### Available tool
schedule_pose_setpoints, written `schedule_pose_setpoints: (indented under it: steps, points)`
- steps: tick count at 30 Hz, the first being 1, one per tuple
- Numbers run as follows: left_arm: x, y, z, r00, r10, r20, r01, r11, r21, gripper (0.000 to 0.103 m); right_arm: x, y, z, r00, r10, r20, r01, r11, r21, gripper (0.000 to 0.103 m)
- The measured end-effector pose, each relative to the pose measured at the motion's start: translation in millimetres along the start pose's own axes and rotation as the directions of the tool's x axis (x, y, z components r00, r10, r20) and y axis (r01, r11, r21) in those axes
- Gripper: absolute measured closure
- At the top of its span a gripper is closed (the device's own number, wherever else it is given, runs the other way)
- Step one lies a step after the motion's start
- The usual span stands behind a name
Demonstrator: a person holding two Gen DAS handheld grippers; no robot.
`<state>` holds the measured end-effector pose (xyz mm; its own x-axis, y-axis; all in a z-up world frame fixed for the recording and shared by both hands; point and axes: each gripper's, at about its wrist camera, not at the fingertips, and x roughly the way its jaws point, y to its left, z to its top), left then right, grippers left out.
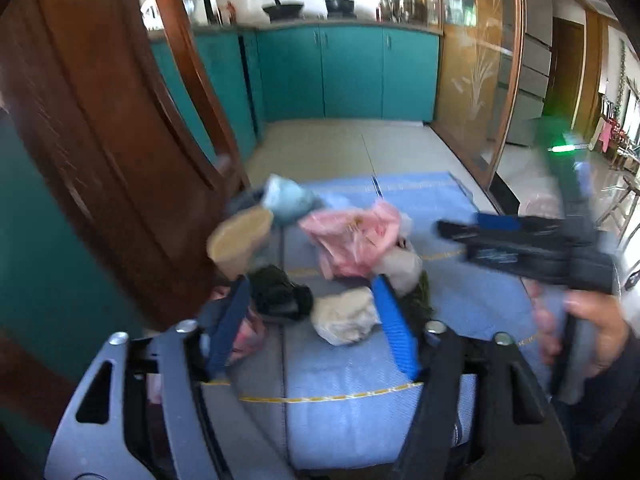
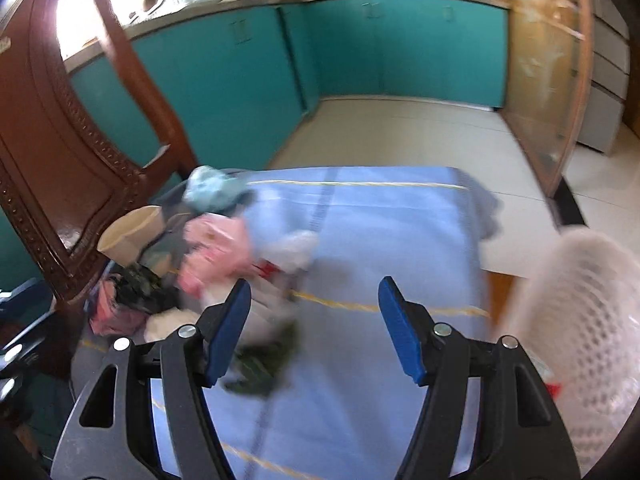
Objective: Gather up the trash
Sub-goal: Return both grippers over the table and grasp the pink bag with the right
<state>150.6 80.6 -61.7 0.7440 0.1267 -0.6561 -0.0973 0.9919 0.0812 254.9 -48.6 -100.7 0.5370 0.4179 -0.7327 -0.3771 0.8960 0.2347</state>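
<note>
Trash [image 1: 348, 240] lies heaped at the left of the blue-clothed table [image 1: 460, 312], cup [image 1: 240, 242] beside it. Both the left claw [image 1: 314, 312] and right claw [image 2: 314, 322] gape empty. Best to settle on one piece, then close squarely.

Left gripper [image 1: 312, 312] and right gripper [image 2: 314, 320]: black linkage arms with triangular cut-outs, silver round pivot screws, and ribbed blue pads on both fingers. Hand [image 1: 592, 332] on the right gripper's dark handle; dark sleeve at the wrist.
</note>
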Motion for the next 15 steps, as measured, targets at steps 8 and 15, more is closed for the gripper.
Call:
schedule_pose_setpoints:
  steps: [8,15]
  points:
    - [-31,-3,0,0.999,-0.016,0.042,0.015,0.999,0.028,0.032,48,52,31,0.998,-0.032,-0.057,0.025,0.994,-0.111,0.038]
    - [-30,-2,-2,0.999,-0.026,0.041,0.025,0.999,0.024,0.032,61,61,15,0.992,-0.049,-0.115,0.03,0.986,-0.166,0.052]
